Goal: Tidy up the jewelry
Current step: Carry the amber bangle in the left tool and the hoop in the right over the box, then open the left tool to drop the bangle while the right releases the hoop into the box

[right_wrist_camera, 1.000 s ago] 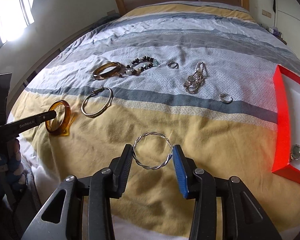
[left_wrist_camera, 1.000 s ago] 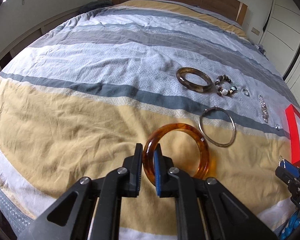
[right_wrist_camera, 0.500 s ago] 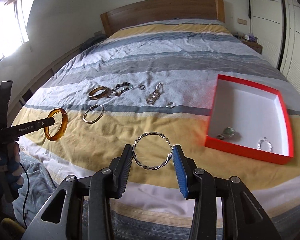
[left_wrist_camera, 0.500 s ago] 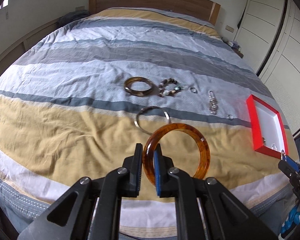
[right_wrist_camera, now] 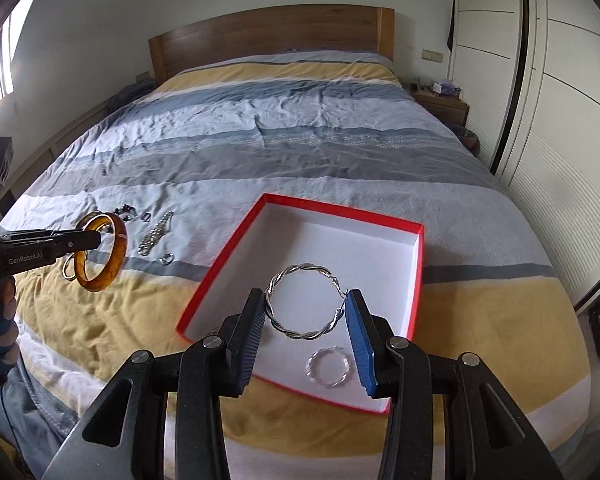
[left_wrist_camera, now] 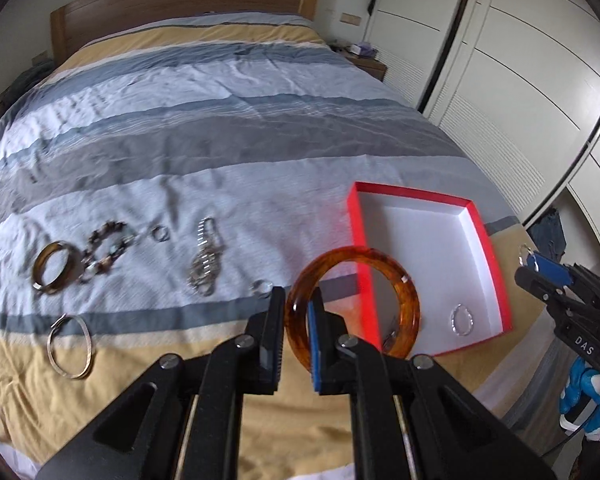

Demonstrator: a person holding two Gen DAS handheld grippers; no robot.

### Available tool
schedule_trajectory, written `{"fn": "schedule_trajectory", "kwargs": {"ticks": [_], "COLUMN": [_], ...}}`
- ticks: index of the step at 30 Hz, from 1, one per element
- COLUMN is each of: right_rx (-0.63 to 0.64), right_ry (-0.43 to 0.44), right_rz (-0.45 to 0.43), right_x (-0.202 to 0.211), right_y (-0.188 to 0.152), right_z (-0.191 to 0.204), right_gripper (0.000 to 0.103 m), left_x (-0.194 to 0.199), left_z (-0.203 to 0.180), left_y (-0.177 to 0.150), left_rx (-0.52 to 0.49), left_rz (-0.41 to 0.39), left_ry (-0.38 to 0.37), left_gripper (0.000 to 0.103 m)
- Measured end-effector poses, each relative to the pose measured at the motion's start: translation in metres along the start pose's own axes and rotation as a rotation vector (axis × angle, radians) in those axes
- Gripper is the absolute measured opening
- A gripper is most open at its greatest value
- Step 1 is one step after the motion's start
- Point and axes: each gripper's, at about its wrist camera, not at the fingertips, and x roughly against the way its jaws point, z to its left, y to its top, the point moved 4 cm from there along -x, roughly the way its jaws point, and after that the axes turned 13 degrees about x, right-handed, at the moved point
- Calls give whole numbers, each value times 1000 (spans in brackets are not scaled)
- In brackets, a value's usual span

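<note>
- My left tongs (left_wrist_camera: 296, 342) are pinching the amber bangle (left_wrist_camera: 352, 304) by its near rim, holding it upright in the air at the near left edge of the red box (left_wrist_camera: 488, 248).
- My right tongs (right_wrist_camera: 308, 338) are gripping the twisted silver bangle (right_wrist_camera: 306, 302) across its width, one pad on each side, hanging it over the box's white floor.
- A small twisted silver ring (right_wrist_camera: 330, 366) is lying inside the box near its front wall.
- The box is sitting on the striped bed (left_wrist_camera: 220, 112), over the yellow and grey bands.
- Left of the box, more pieces are lying apart on the cover: a silver chain (left_wrist_camera: 206, 260), two small rings, a beaded bracelet (left_wrist_camera: 104, 250), a brown bangle (left_wrist_camera: 54, 268), and a thin silver hoop (left_wrist_camera: 70, 346).
</note>
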Motion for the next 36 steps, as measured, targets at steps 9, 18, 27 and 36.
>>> {"fn": "schedule_trajectory", "kwargs": {"ticks": [9,18,27,36], "right_rx": [86,189,264,205], "right_ry": [33,63,65,28], "right_rz": [93,198,252,211], "right_x": [-78,-139,-155,-106], "right_y": [11,1,-2,4], "right_z": [-48,-48,-42,-42], "right_gripper": [41,41,44,47], "left_x": [-91,-135,-136,-93], "left_z": [-77,-84,-81,-76], "left_y": [-1,-14,-14,-9], "left_rx": [-153,-210,-180,-121], "left_rz": [94,153,148,127], "left_ry": [-2,68,49,-34], "left_gripper": [10,10,11,25]}}
